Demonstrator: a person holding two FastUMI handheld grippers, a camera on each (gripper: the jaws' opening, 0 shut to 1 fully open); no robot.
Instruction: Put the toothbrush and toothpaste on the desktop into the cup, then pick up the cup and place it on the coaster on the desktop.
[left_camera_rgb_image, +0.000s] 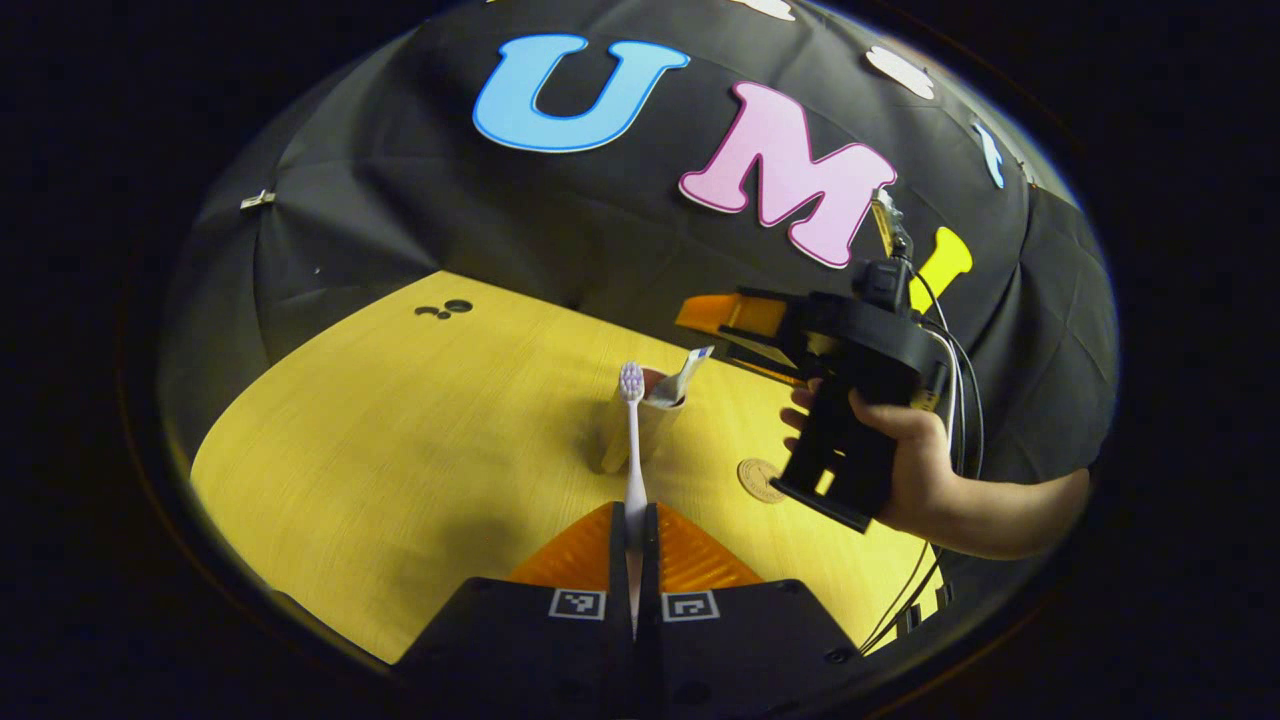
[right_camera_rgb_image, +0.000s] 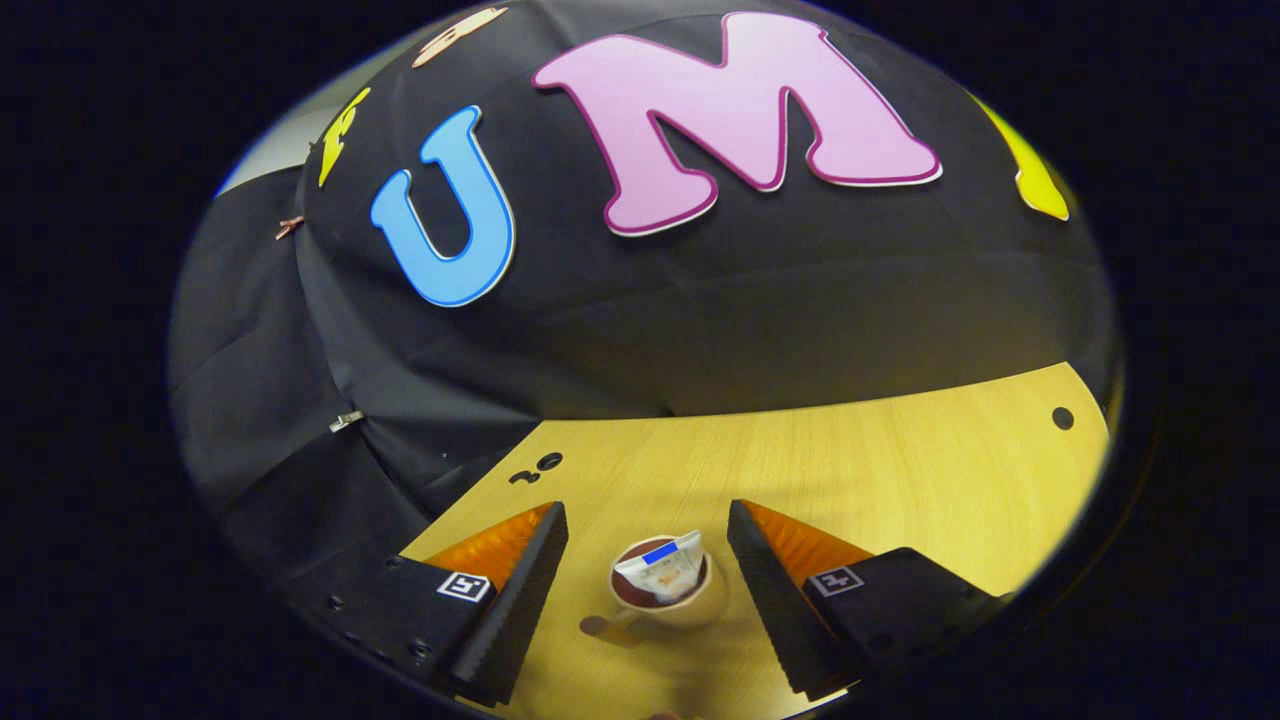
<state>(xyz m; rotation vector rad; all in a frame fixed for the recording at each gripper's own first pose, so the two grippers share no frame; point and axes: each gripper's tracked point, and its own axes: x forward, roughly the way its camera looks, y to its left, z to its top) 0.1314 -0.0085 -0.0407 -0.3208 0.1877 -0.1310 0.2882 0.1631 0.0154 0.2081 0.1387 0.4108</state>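
Toothpaste (right_camera_rgb_image: 662, 565) already in cup (right_camera_rgb_image: 672, 600) on the surface (left_camera_rgb_image: 400, 470). Left gripper (left_camera_rgb_image: 634, 530) pinches toothbrush (left_camera_rgb_image: 632, 440), bristles up, near the cup. Right gripper (right_camera_rgb_image: 645, 590) hangs spread above the cup (coaster (left_camera_rgb_image: 760, 478) nearby). Next: lower brush in, probably.

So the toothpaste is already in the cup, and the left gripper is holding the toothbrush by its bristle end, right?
Not quite. The left gripper is shut on the toothbrush by its handle; the bristle head points up, away from the fingers, as the left gripper view shows. The toothpaste is indeed in the cup.
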